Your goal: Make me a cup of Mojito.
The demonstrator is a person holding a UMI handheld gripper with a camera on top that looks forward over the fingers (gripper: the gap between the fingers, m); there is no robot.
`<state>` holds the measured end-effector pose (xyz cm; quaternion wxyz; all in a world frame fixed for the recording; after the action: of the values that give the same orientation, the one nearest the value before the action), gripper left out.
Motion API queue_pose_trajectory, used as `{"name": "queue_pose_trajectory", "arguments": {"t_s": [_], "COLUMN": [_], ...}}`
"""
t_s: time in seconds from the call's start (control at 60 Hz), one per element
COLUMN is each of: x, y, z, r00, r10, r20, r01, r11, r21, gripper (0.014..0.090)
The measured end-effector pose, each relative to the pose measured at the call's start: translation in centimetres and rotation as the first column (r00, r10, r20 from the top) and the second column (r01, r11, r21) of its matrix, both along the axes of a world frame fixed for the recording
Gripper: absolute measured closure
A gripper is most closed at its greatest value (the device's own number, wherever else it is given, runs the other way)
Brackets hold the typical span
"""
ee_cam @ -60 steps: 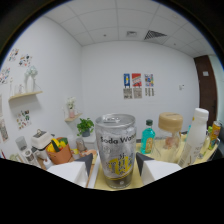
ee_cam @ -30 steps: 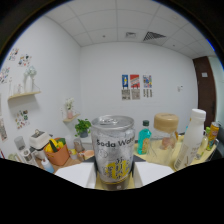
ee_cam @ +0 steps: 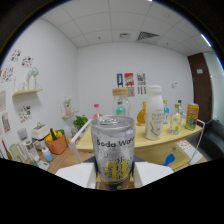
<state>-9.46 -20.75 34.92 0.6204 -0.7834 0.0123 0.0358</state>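
Observation:
A silver soda water can (ee_cam: 113,149) with black lettering and a yellow label stands upright between my two white fingers (ee_cam: 76,175), held off the table. My gripper (ee_cam: 114,180) is shut on it, one finger pressing each side. Beyond the can, a yellow table (ee_cam: 150,142) carries a tall white bottle (ee_cam: 154,112), a jar with a tan lid (ee_cam: 120,102), a yellow can (ee_cam: 192,116) and several smaller bottles.
An orange basket (ee_cam: 57,144) with yellow and green things sits to the left, beside a white appliance (ee_cam: 38,133). A potted plant (ee_cam: 80,121) stands behind. Wall shelves hang at left; posters (ee_cam: 131,80) and a dark door (ee_cam: 198,82) are on the far wall.
The view has swung left: the bottles and jar slid to the right behind the can, and the table now shows lower. The can stays held between the fingers.

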Motion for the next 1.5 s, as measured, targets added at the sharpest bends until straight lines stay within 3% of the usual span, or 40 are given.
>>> {"name": "queue_pose_trajectory", "arguments": {"t_s": [0.283,0.4,0.55,0.683,0.867,1.0,1.2,1.35,1.5], "x": [3.3,3.5,3.4,3.4,3.6,4.4,5.8,7.0,7.1], "y": [-1.6,-1.5,-1.2,-0.4,0.7,0.7,1.0,1.0,0.9], "z": [-12.0,-15.0,-15.3,-13.7,-11.6,-10.1,-9.7,-10.0,-10.6], "r00": [0.999,0.994,0.93,0.74,0.281,-0.07,-0.436,-0.554,-0.469], "r10": [-0.024,-0.008,-0.008,-0.021,-0.031,-0.029,-0.04,-0.046,-0.066], "r20": [-0.047,-0.108,-0.367,-0.672,-0.959,-0.997,-0.899,-0.831,-0.881], "r01": [0.019,-0.003,-0.025,-0.019,-0.03,-0.045,-0.042,-0.021,-0.019], "r11": [0.994,0.994,0.996,0.998,0.999,0.999,0.999,0.999,0.998], "r21": [-0.11,-0.108,-0.087,-0.052,-0.041,-0.026,-0.024,-0.042,-0.064], "gripper": [0.0527,0.0529,0.0529,0.0529,0.0532,0.0532,0.0531,0.0531,0.053]}}
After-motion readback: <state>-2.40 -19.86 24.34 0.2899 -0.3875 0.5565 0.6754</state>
